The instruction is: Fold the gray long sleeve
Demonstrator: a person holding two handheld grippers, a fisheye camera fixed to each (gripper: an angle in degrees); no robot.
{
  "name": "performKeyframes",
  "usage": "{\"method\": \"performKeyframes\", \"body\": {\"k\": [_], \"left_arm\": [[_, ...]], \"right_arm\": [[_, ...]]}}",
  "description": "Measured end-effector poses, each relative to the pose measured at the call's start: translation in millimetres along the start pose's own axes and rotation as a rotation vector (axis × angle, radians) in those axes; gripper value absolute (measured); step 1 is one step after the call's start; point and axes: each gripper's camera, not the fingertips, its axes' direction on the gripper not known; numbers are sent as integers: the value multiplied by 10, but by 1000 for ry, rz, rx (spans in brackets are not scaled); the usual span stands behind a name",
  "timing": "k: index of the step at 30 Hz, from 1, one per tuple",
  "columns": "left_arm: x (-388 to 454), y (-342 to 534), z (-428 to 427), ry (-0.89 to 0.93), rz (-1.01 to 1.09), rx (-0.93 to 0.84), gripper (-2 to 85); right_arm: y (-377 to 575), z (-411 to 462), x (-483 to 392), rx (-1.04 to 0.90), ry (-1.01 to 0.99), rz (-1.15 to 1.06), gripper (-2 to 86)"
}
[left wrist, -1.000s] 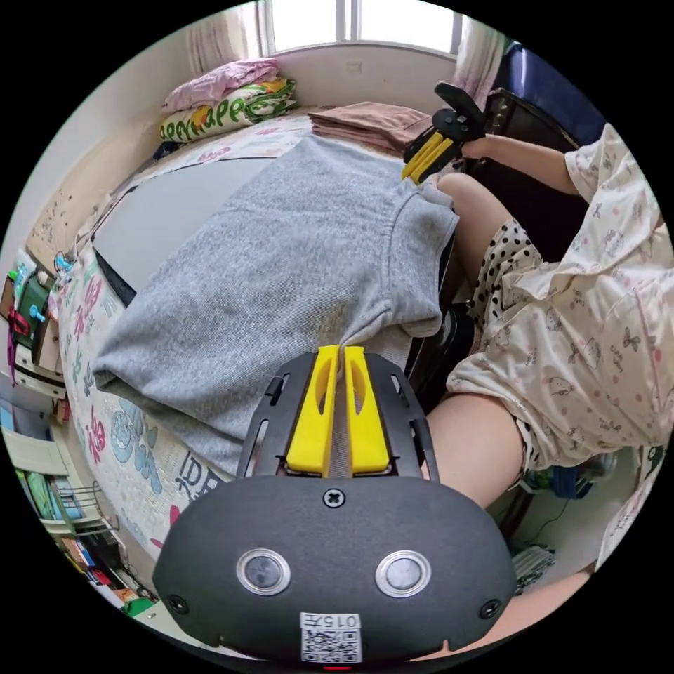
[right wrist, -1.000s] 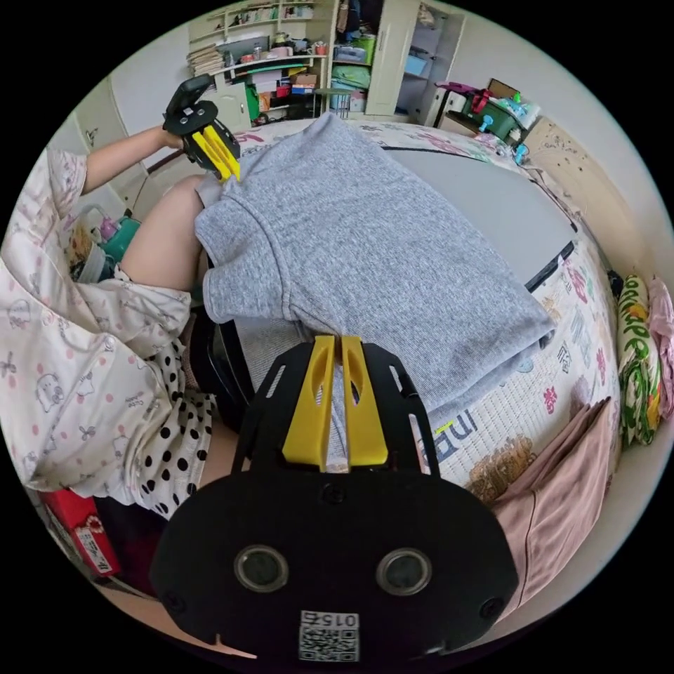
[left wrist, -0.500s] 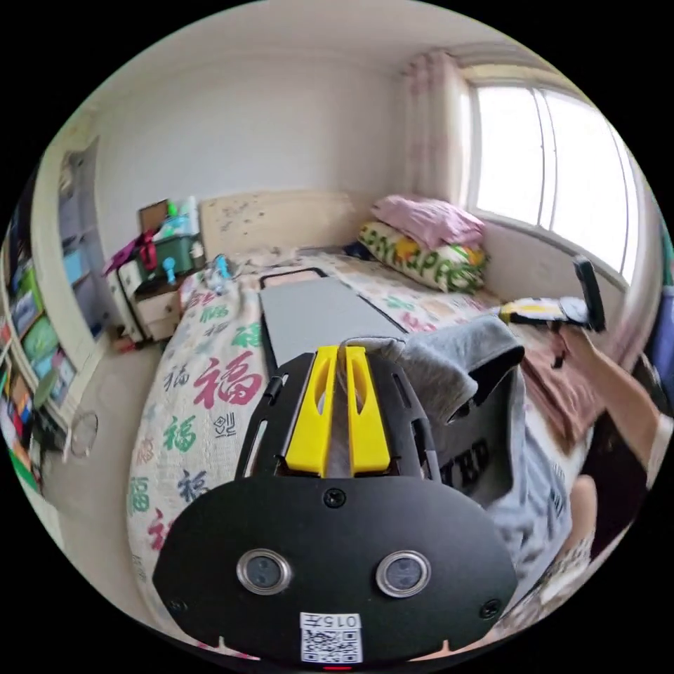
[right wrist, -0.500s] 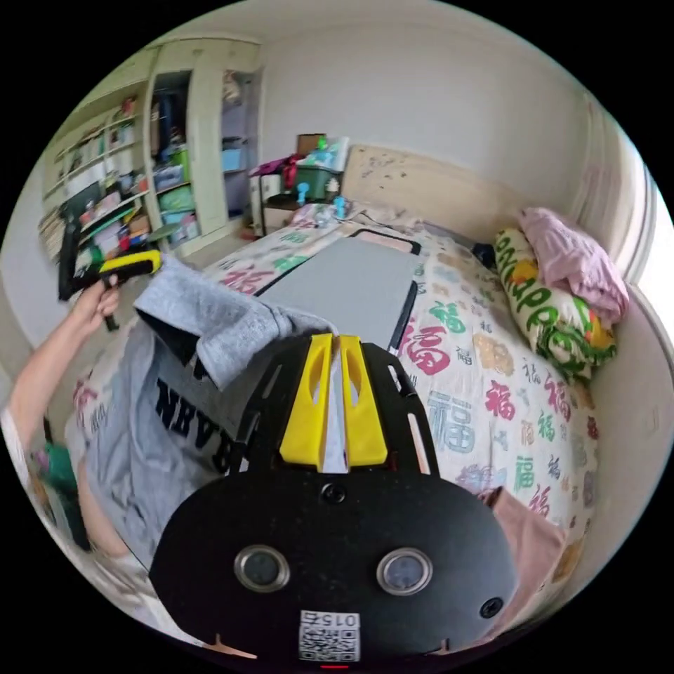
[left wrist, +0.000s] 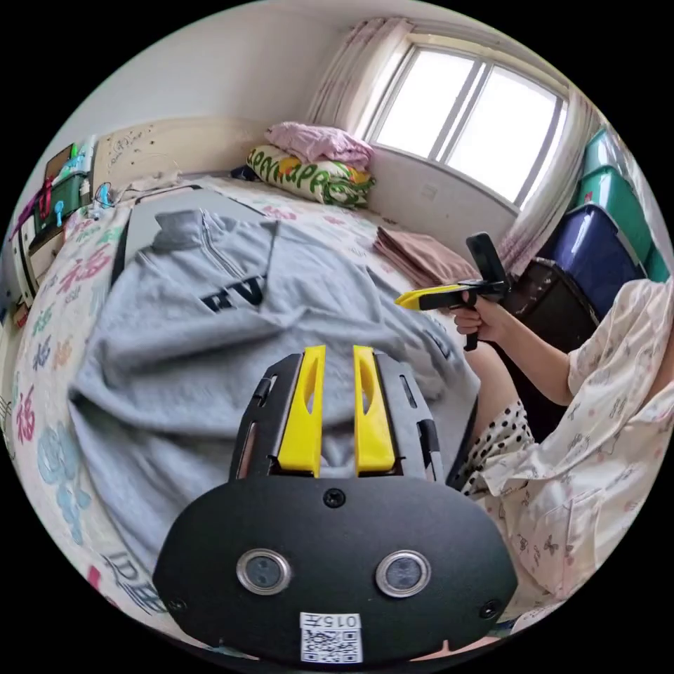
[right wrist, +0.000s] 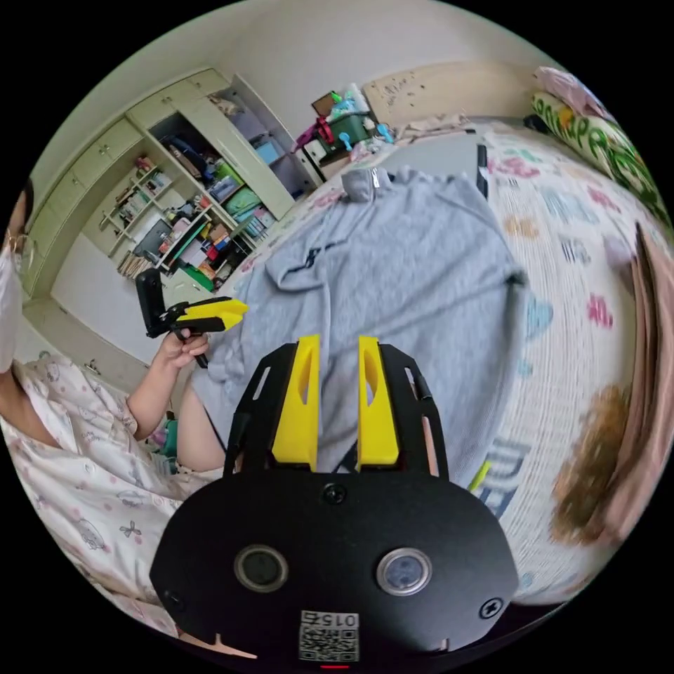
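The gray long sleeve (left wrist: 232, 330) lies spread on the bed with its front up. Its zip collar (left wrist: 175, 223) points away from me and dark lettering (left wrist: 235, 295) shows on the chest. My left gripper (left wrist: 335, 349) hovers over the near hem, open, with nothing between the jaws. In the left gripper view a hand holds my right gripper (left wrist: 411, 300) over the garment's right edge. In the right gripper view my right gripper (right wrist: 335, 342) is open above the gray long sleeve (right wrist: 407, 281), and the left gripper (right wrist: 235, 309) shows at the garment's left edge.
A grey board (left wrist: 151, 210) lies under the garment on the printed bedspread (left wrist: 42, 337). A folded pink garment (left wrist: 421, 256) sits to the right and pillows (left wrist: 309, 175) lie under the window. The person sits at the bed's near side. Cluttered shelves (right wrist: 189, 210) stand beyond the bed.
Both grippers lifted the gray long sleeve, turned it over and laid it front up on the bed. Both then let go; their jaws now stand apart. Both cameras swung.
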Motion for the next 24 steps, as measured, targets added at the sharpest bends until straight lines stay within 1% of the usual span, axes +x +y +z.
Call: {"method": "performKeyframes", "body": {"k": [2,5,8,9,11,13,14,18,24], "left_arm": [[287,103,32,-6,29,-9,79],[610,215,58,-34,25,56,83],[825,261,158,-54,30,43,86],[908,284,187,-66,34,46,90],[1049,318,214,-81,52,56,101],[1251,357,224,-132,70,72,119],[1299,368,224,-149,71,79,123],[1567,493,196,-288,39,171,144],[1790,636,115,-454,-27,258,155]], "right_arm": [[153,26,-20,-15,-11,0,105],[201,36,-11,-42,-30,-28,99],[180,4,68,-59,-9,-36,82],[168,-18,133,-69,-23,-19,65],[159,-91,209,-59,-93,-7,39],[140,-227,241,-19,-206,-8,20],[136,-261,240,-4,-232,-10,18],[86,-382,213,96,-441,-9,9],[43,-211,-48,72,-525,-92,7]]}}
